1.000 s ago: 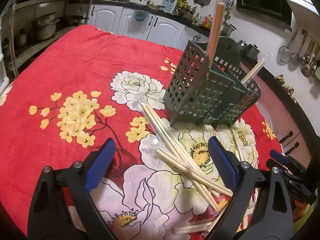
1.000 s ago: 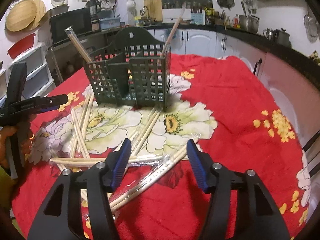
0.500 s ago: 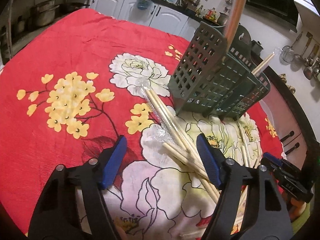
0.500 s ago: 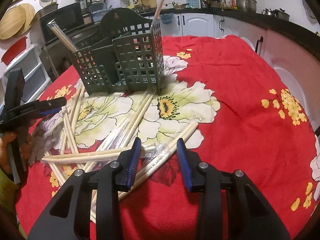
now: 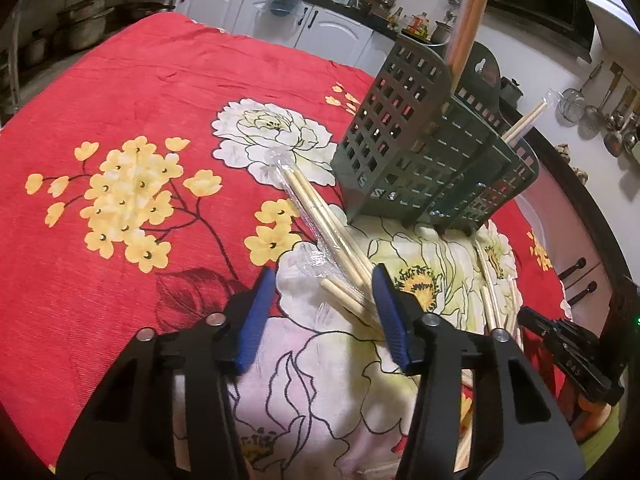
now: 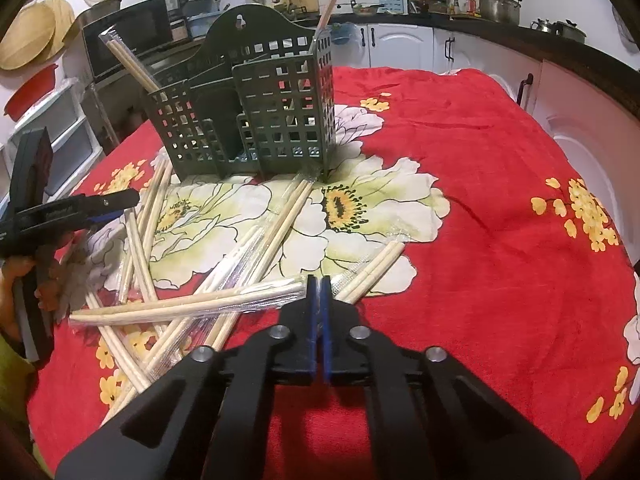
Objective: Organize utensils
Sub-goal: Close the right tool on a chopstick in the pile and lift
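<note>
A dark green slotted utensil holder [image 5: 420,168] [image 6: 248,120] stands on the red floral tablecloth [image 5: 120,100] with a few chopsticks upright in it [image 6: 128,60]. Several plastic-wrapped chopstick pairs [image 6: 192,304] lie scattered in front of it. My left gripper [image 5: 324,292] hangs low over the cloth. Its jaws are closing, and the ends of wrapped chopsticks [image 5: 344,288] lie between them, near the right pad and clear of the left. My right gripper [image 6: 318,284] is shut where two wrapped pairs [image 6: 368,272] cross. Whether wrapper film is pinched I cannot tell.
Each view shows the other gripper at its edge: the right gripper [image 5: 528,316], the left gripper [image 6: 120,206]. A kitchen counter with white cabinets [image 5: 320,28] runs behind the table. Hanging ladles [image 5: 612,120] sit at the right; a microwave [image 6: 128,44] and plastic drawers [image 6: 52,136] at the left.
Both grippers' jaws have narrowed. The right came fully together over the wrapped chopsticks; the left drew in around the chopstick ends. Both cameras sit a little nearer the holder.
</note>
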`<state>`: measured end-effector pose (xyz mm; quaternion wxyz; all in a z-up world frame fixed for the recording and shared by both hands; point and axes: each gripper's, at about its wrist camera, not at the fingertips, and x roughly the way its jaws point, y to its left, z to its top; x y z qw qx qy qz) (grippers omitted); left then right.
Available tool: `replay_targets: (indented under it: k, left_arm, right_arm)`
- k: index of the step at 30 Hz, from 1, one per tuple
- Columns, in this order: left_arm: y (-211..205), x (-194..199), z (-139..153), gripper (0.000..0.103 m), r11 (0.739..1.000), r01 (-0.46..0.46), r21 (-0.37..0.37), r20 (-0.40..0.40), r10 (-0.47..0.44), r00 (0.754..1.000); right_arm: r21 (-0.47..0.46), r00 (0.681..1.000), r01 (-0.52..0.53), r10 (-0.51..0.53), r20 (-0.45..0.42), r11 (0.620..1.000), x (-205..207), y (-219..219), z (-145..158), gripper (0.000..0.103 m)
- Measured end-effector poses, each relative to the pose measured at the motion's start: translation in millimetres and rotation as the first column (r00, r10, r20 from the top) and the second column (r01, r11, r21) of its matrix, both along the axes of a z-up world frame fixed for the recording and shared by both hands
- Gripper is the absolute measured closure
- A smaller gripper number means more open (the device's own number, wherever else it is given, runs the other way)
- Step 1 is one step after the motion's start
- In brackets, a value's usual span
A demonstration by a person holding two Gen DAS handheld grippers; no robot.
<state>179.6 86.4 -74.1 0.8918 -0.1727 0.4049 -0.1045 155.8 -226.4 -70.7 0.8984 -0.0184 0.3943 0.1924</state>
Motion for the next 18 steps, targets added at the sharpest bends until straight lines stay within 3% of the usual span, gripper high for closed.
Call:
replay_targets:
  k: [8, 16, 18]
  left_arm:
    - [7, 5, -2, 0.072, 0.999, 0.001, -0.054, -0.006, -0.002, 1.0]
    - [13, 7, 1, 0.095, 0.995, 0.006, -0.097, 0.013, -0.005, 1.0]
    - [14, 5, 5, 0.097, 0.995, 0.013, -0.1, 0.027, -0.011, 1.0]
  right_arm:
    - [0.012, 1.0, 0.006, -0.006, 0.015, 1.0, -1, -1, 3, 0.102]
    - [0.015, 0.999, 0.002, -0.003, 0.054, 1.0, -3, 1, 12, 0.102]
    - [0.017, 0.997, 0.0, -0.001, 0.076, 1.0, -5, 1, 17, 0.102]
